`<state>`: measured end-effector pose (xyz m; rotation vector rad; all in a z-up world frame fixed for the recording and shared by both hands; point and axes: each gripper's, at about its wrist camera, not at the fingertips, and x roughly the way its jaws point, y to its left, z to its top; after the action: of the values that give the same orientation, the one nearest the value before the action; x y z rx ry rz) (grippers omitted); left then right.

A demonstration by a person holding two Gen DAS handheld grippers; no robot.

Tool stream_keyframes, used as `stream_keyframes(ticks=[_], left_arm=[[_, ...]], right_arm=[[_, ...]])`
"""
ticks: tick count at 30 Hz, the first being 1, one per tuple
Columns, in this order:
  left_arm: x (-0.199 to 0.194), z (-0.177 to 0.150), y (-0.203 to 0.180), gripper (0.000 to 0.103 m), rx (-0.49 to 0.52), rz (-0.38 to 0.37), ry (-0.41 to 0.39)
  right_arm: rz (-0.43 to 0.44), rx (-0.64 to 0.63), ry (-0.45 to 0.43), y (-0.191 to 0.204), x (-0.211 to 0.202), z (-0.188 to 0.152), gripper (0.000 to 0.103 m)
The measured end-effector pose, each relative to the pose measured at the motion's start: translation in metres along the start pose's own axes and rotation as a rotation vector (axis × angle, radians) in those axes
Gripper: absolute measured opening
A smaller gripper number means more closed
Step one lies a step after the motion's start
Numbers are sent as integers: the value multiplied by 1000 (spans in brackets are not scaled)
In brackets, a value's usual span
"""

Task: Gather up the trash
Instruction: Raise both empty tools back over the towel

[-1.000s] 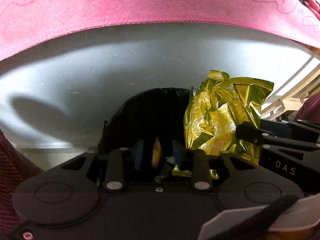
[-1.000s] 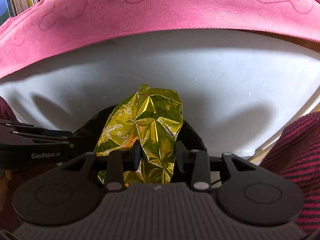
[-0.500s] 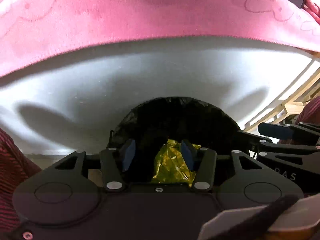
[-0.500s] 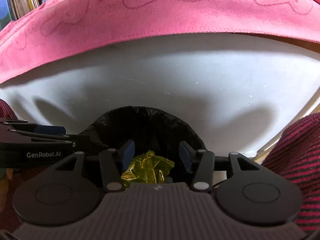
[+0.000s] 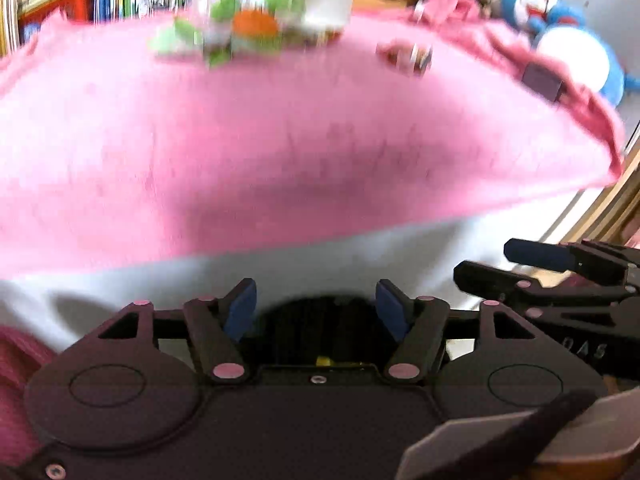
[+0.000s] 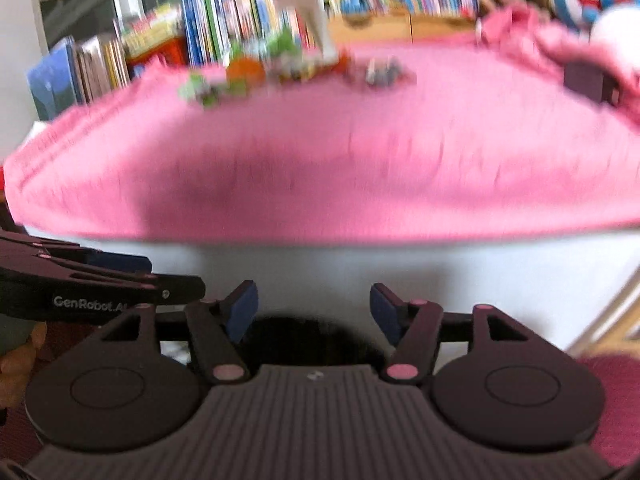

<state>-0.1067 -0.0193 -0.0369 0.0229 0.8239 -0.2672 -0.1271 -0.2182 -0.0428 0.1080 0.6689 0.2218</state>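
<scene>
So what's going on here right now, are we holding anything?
No. Both the left gripper and the right gripper are empty, jaws opening, above the black-lined trash bin. A scrap of the gold foil wrapper shows down inside it. More litter lies on the pink tablecloth ahead, too blurred to identify.

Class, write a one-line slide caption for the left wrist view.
Left gripper, jaws opening and empty, above the black bin below a pink cloth.

Pink cloth (image 5: 280, 140), bookshelf (image 6: 248, 12), blue plush toy (image 5: 568, 36) behind.
</scene>
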Motion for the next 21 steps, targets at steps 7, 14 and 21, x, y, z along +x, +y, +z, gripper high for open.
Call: stream_keyframes(ticks=[7, 14, 21], left_arm=[[-28, 42, 11, 83, -1, 9, -170], [-22, 92, 36, 86, -61, 141, -303], [24, 143, 78, 86, -283, 113, -297]], right_arm=[[-43, -58, -164, -10, 0, 39, 89], [-70, -26, -228, -22, 24, 70, 100], [-150, 16, -276, -32, 62, 99, 100]])
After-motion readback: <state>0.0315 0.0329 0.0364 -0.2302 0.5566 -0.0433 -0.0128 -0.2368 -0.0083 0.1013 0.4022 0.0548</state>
